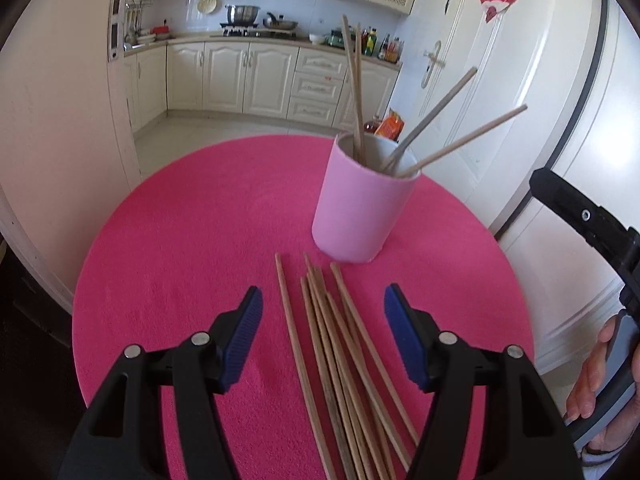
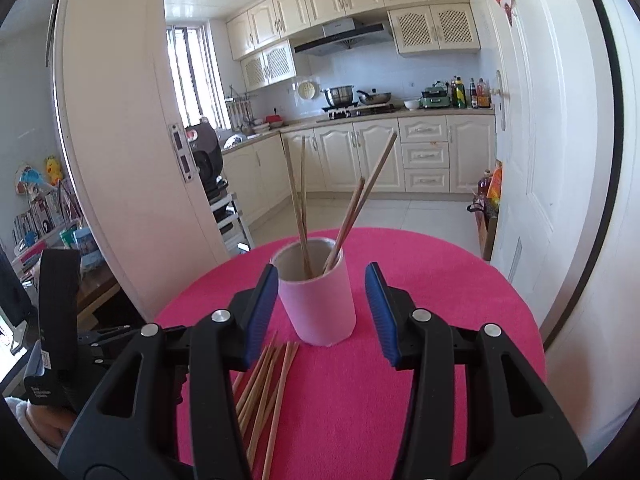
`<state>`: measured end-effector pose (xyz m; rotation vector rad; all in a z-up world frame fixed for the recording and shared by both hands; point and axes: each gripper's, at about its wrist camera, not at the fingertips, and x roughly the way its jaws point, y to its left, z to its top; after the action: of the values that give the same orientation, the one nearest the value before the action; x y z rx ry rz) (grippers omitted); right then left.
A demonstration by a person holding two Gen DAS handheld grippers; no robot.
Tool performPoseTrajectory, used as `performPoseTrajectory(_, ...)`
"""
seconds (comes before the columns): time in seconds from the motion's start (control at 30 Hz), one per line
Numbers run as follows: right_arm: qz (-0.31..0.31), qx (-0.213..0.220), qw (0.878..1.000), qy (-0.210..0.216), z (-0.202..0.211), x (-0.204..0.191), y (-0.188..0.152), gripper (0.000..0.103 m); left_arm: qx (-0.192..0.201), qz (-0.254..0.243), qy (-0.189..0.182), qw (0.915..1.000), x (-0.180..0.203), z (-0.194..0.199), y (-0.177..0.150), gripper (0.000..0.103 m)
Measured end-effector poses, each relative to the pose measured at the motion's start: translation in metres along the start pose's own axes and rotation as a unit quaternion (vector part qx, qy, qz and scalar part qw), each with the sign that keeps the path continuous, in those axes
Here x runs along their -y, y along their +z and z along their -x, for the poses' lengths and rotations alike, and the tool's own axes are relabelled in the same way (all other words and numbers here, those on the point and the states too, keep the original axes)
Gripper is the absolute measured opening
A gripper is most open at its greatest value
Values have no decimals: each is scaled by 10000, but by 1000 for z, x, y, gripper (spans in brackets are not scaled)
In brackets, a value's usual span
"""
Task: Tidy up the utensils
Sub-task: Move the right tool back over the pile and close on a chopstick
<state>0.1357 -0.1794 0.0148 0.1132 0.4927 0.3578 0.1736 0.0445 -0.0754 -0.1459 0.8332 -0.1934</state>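
From the left wrist we see our left claw (image 1: 323, 334) spread above the loose chopsticks (image 1: 340, 344) on the pink worktop (image 1: 180, 240), where closing could snag several, while from the right wrist our right claw (image 2: 322, 314) gapes empty before the pink cup (image 2: 318, 300), which a nudge could topple.

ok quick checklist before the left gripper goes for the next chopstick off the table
1. Left gripper open with nothing between its fingers: ok.
2. Loose chopsticks lying on the pink table below the left gripper: ok.
3. One chopstick separated enough to take alone: ok, the leftmost chopstick lies apart from the bunch.
4. Pink cup upright with room inside: ok, four chopsticks in it.
5. Right gripper open and holding nothing: ok.
6. Right gripper clear of the left's path: cannot tell.
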Motion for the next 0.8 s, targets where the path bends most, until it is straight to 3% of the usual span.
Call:
performPoseTrajectory(0.23,199,-1088,9939,-12,-26,-12,-31,45,-612,147,58,9980,-4,-16,-22,62)
performPoseTrajectory(0.4,186,-1911,9813,128,-48,-19,-48,45,-896,176,85,9958,-3,-23,-28,42)
performPoseTrajectory(0.5,221,-2139,9765,146,-54,-23,-56,35,-1000,239,75,9947,-7,-28,-30,37)
performPoseTrajectory(0.8,302,-2832,9580,332,-74,-35,-71,31,-1216,225,257,9920,-6,-45,-32,33)
